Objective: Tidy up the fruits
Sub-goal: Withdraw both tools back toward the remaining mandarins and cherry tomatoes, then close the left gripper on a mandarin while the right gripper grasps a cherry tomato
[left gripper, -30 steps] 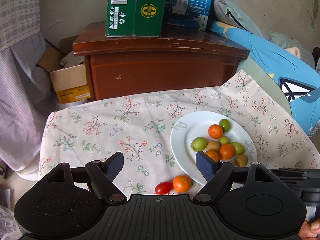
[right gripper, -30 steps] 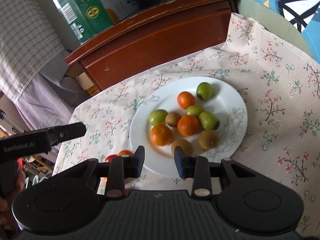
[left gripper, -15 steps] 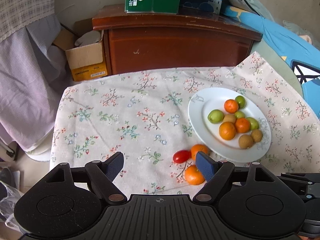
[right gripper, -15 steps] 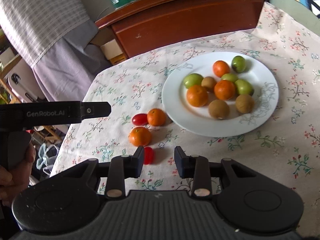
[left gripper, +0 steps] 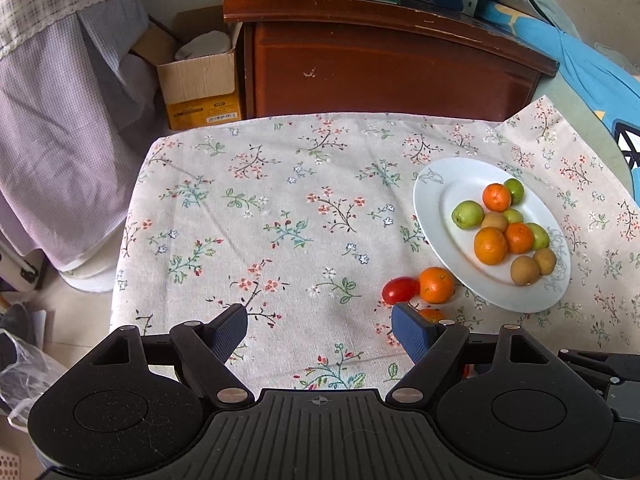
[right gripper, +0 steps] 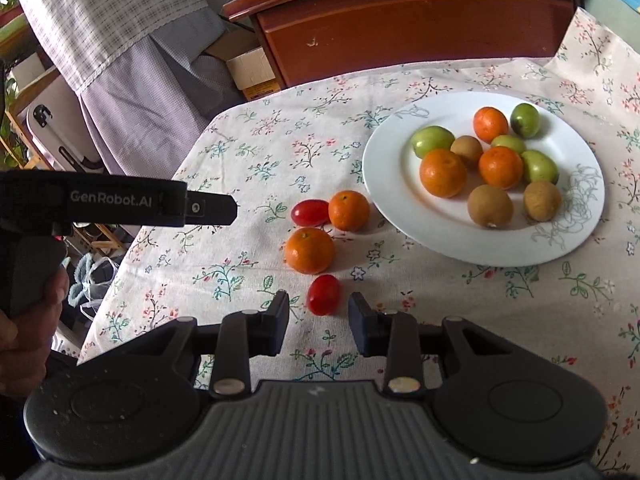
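A white plate (right gripper: 384,184) on the floral cloth holds several oranges, green fruits and brown kiwis. Left of it lie two loose oranges (right gripper: 349,210) (right gripper: 309,250) and two cherry tomatoes (right gripper: 310,212) (right gripper: 323,294). My right gripper (right gripper: 319,316) stands narrowly open just behind the nearer tomato, which lies between and ahead of its tips, untouched. My left gripper (left gripper: 320,332) is wide open over bare cloth. Its right finger (left gripper: 412,336) hides part of one orange (left gripper: 430,315). A tomato (left gripper: 400,290) and an orange (left gripper: 437,285) sit beyond it, beside the plate (left gripper: 424,200).
A dark wooden cabinet (left gripper: 380,68) stands behind the table with green and blue cartons on top. An open cardboard box (left gripper: 200,80) and hanging checked cloth (left gripper: 60,120) are at the left. The table's left edge (right gripper: 132,248) drops off near the hand (right gripper: 24,320) holding the left device.
Both grippers drew back and down toward the loose fruit. The plate slid up and right in both views. The near tomato now sits centred before the right gripper's tips.
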Demonstrator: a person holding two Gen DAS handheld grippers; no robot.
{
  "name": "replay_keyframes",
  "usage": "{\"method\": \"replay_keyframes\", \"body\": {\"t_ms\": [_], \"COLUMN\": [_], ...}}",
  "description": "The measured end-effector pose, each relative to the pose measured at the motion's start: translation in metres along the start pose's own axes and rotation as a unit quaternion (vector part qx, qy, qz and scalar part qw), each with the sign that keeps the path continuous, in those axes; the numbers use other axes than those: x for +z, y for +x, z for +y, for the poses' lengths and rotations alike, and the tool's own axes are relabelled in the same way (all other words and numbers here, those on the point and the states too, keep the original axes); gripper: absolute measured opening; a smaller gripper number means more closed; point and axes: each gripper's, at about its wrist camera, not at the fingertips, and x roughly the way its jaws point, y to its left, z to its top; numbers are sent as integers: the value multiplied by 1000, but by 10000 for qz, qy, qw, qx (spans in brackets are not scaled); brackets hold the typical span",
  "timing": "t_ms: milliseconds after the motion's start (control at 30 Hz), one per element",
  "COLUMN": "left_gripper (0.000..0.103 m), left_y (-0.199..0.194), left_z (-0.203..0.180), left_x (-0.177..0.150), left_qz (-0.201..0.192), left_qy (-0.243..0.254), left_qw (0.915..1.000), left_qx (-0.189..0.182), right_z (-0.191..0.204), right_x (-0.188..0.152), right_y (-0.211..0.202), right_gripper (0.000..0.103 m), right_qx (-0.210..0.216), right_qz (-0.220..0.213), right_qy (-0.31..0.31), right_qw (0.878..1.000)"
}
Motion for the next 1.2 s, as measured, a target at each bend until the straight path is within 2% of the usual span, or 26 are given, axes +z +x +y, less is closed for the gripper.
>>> {"method": "replay_keyframes", "body": {"t_ms": [167,333,467,833,1033,1200], "left_gripper": [80,80,80,78,77,67], "left_y": [2,5,7,19,28,36], "left_z": [-3,-7,-12,-41,-51,-59], "left_x": [-1,-2,-4,-11,-14,-17], "left_qz": [15,51,46,69,67,109], "left_qy": [23,46,108,489,618,757], "left_qw": [10000,9999,9998,9974,9965,9955], "left_qx": [-51,-112,-181,-531,-556,-555], "right_z": [3,4,1,-24,-37,-40], "right_x": [-1,-1,-1,0,-2,-2], "right_y": [6,7,3,-19,-25,-26], "right_gripper": [31,19,19,19,19,19], "right_qx": [-102,-188,-182,-563,-687,-703], "right_qz": [-9,-74,-23,-89,-100,-100], "right_qy": [-172,-281,-195,256,468,524], "right_qw": [9998,9994,9996,9980,9965,9961]}}
